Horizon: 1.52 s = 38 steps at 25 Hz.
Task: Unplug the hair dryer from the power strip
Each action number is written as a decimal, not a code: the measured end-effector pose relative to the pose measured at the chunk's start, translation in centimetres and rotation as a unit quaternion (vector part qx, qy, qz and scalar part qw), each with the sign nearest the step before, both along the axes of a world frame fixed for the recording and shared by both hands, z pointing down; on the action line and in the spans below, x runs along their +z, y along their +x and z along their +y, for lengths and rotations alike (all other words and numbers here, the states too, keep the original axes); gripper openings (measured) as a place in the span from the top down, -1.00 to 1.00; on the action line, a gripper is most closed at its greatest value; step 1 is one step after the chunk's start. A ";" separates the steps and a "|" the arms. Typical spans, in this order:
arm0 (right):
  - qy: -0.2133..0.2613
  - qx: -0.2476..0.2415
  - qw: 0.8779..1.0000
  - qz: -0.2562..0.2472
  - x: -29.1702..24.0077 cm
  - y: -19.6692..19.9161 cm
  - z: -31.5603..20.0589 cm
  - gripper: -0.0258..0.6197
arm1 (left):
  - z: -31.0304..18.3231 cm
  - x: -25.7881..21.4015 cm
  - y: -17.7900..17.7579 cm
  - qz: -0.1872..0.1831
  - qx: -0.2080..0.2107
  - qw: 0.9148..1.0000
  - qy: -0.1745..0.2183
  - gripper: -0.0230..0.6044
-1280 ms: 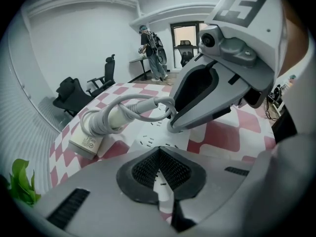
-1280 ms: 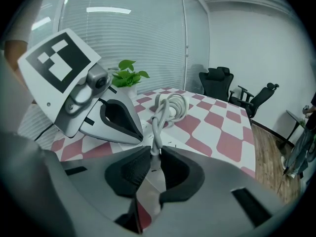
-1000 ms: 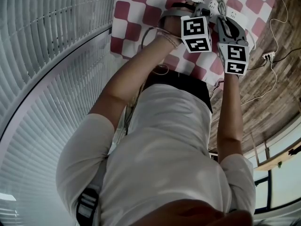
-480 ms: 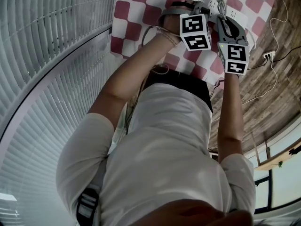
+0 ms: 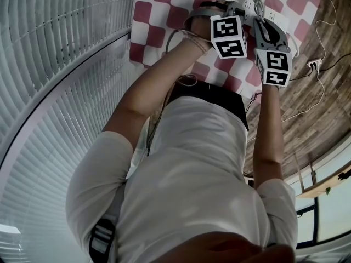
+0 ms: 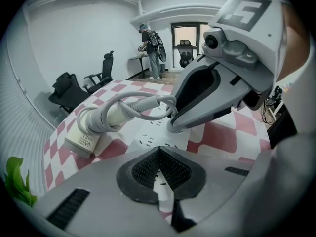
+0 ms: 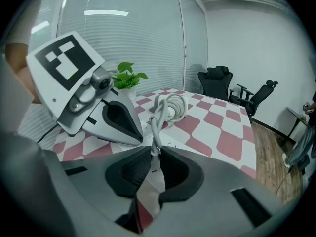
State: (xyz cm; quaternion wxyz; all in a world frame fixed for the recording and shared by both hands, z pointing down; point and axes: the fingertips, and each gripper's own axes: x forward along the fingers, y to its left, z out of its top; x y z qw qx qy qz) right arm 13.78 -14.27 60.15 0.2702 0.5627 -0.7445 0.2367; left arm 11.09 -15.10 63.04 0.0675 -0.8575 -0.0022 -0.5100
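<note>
A white power strip (image 6: pixel 148 139) lies on the red-and-white checked table (image 6: pixel 222 132). My left gripper (image 6: pixel 158 154) is shut, its pads meeting tip to tip just over the strip, with nothing between them. The hair dryer's white cord (image 7: pixel 157 122) runs from a coil (image 7: pixel 173 106) down to the strip (image 7: pixel 170 143). My right gripper (image 7: pixel 155 154) is shut on the plug end of that cord, right beside the left gripper (image 7: pixel 136 135). In the head view both grippers (image 5: pixel 236 4) (image 5: pixel 258 18) sit close together at the top; the strip (image 5: pixel 277 19) is partly hidden by them.
A white block (image 6: pixel 81 139) wrapped in the coiled cord lies left of the strip. A potted plant (image 7: pixel 127 78) stands at the table's edge by the blinds. Office chairs (image 7: pixel 217 83) and a person (image 6: pixel 150 43) are farther off. Another small strip (image 5: pixel 312 64) lies on the wooden floor.
</note>
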 end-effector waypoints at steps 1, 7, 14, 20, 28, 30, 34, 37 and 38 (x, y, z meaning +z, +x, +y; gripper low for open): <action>0.000 0.000 1.000 0.002 0.0 -0.1 0.1 0.68 | 0.0 0.0 0.0 -0.002 -0.001 1.000 -0.004 0.83; 0.001 0.001 1.000 0.001 0.1 0.0 0.2 0.68 | 0.0 0.2 0.0 -0.005 -0.003 1.000 -0.007 0.83; 0.003 -0.001 1.000 0.003 0.0 0.0 0.2 0.68 | 0.0 0.0 0.0 -0.003 -0.011 1.000 -0.013 0.83; 0.002 0.007 1.000 0.000 -0.1 0.0 0.3 0.68 | 0.0 0.0 -0.1 -0.006 -0.013 1.000 -0.014 0.83; 0.004 0.006 1.000 0.003 -0.1 0.1 0.2 0.68 | 0.0 0.0 0.0 -0.007 -0.015 1.000 -0.011 0.83; 0.003 0.005 1.000 0.004 -0.1 0.0 0.2 0.69 | -0.1 0.0 0.0 -0.007 -0.016 1.000 -0.012 0.83; 0.004 0.005 1.000 0.001 -0.1 0.1 0.3 0.68 | 0.0 0.0 0.0 -0.010 -0.015 1.000 -0.012 0.83; 0.005 0.009 1.000 -0.001 -0.2 0.0 0.3 0.69 | 0.0 0.0 -0.1 -0.013 -0.014 1.000 -0.011 0.83; 0.005 0.011 1.000 -0.003 -0.2 0.1 0.4 0.69 | 0.1 0.0 0.0 -0.013 -0.014 1.000 -0.009 0.83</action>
